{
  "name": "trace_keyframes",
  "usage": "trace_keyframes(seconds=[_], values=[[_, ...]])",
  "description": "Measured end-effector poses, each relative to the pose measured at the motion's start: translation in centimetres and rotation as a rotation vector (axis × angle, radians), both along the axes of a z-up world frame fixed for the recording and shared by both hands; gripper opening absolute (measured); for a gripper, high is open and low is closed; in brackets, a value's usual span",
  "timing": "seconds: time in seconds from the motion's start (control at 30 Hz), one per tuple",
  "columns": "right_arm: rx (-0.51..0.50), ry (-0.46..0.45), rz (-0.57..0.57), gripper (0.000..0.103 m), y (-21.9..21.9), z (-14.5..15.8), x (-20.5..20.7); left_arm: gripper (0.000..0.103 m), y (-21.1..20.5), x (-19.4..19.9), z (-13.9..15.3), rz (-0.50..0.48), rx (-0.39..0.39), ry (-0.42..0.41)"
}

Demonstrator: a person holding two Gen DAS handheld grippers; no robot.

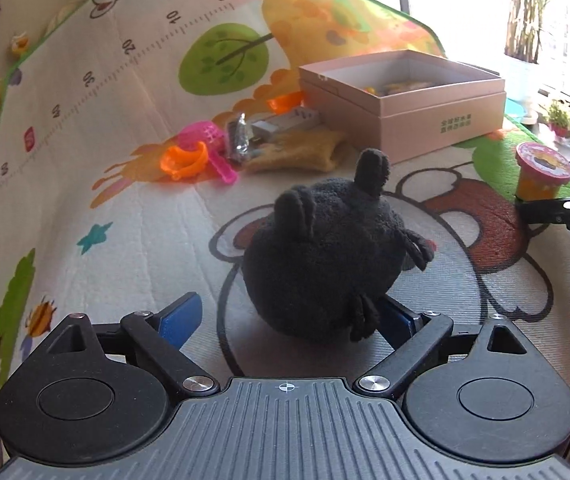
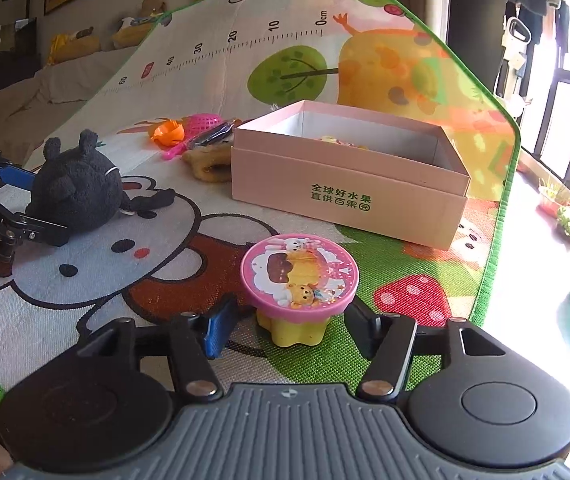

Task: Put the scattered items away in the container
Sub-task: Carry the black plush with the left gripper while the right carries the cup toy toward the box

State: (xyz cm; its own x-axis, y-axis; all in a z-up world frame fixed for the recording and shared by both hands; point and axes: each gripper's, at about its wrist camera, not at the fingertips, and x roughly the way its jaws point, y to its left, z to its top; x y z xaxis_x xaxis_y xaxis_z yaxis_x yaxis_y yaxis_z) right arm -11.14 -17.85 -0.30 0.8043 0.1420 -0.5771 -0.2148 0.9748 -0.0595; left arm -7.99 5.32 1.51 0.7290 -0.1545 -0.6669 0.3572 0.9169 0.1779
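On the cartoon play mat (image 1: 133, 208), my left claw (image 1: 289, 316) stands spread around the round black plush toy (image 1: 325, 248), blue pads not yet pressing; my right claw (image 2: 291, 320) is likewise apart either side of the pink-lidded yellow tub (image 2: 299, 280); I judge each should close low and centred before lifting; far right, the open pink cardboard box (image 2: 349, 184) holds a few small yellowish pieces, hard to identify.

— Can you make out what's in the pink box (image 2: 349, 184)?
— Only yellow scraps past the wall; too small to tell.
— And the black plush toy (image 1: 321, 248)?
— It covers one blue pad of the left gripper (image 1: 289, 312). The right gripper (image 1: 565, 184) runs off the edge.
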Motion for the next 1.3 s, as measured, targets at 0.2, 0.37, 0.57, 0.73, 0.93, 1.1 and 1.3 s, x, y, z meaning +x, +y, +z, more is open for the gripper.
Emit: trace_keyframes(seconds=[0.2, 0.37, 0.57, 0.73, 0.93, 1.1, 1.3], values=[[-0.003, 0.001, -0.004, 0.063, 0.0, -0.1, 0.0, 0.099, 0.7, -0.8, 1.2, -0.095, -0.212, 0.064], [-0.003, 0.001, -0.005, 0.066, 0.0, -0.1, 0.1, 0.100, -1.3, -2.0, 1.6, -0.157, -0.181, 0.036], [-0.001, 0.000, -0.008, 0.067, 0.0, -0.2, 0.1, 0.102, -2.4, -2.8, 2.0, -0.182, -0.173, 0.013], [-0.003, -0.003, -0.008, 0.068, -0.1, -0.2, 0.0, 0.103, -4.2, -2.7, 1.5, -0.172, -0.139, -0.001], [0.001, -0.004, -0.013, 0.069, -0.1, -0.2, 0.0, 0.103, -5.2, -3.2, 2.0, -0.228, -0.178, -0.009], [0.001, -0.006, -0.014, 0.070, -0.1, -0.2, -0.1, 0.103, -6.1, -2.9, 0.8, -0.219, -0.122, 0.001], [0.001, -0.006, -0.014, 0.070, -0.1, -0.2, -0.1, 0.103, -4.6, -1.4, -0.8, -0.099, -0.020, 0.014]])
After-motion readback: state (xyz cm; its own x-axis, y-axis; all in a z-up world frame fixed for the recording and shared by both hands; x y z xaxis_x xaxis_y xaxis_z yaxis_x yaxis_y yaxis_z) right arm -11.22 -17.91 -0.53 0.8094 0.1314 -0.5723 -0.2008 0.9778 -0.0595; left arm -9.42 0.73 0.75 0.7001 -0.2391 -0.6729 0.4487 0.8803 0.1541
